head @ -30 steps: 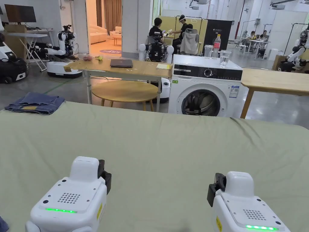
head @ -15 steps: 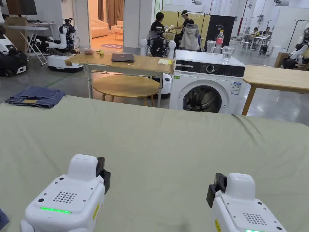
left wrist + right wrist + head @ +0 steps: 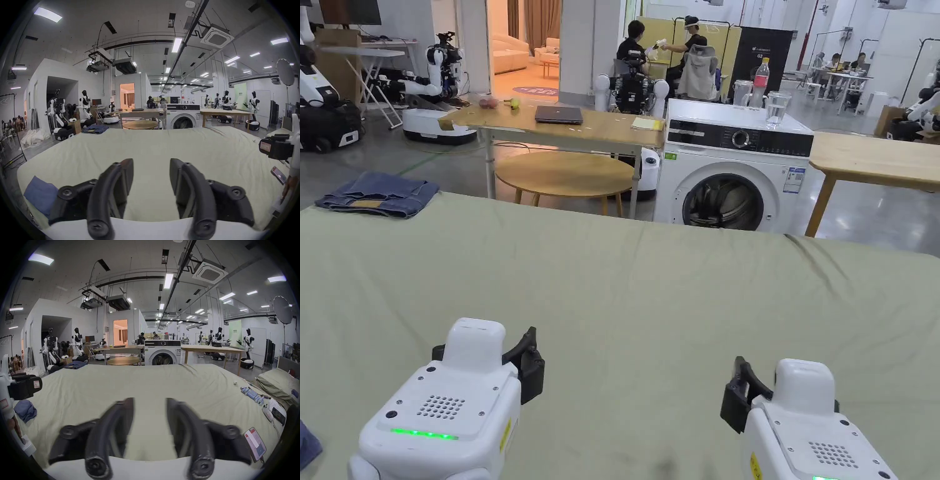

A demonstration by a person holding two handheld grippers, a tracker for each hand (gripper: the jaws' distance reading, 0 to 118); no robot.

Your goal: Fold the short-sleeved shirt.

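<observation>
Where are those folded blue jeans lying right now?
In the head view, the folded jeans lie at the bed's far left corner, left of the round wooden table standing beyond it.

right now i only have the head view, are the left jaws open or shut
observer: open. The left gripper has its jaws apart over bare sheet, with nothing between them.
operator: and the right one
observer: the right gripper is open too, and empty.
operator: where's the shirt
observer: a blue garment lies on the sheet, off to the left of the left gripper. I can't tell whether it's the shirt.
</observation>
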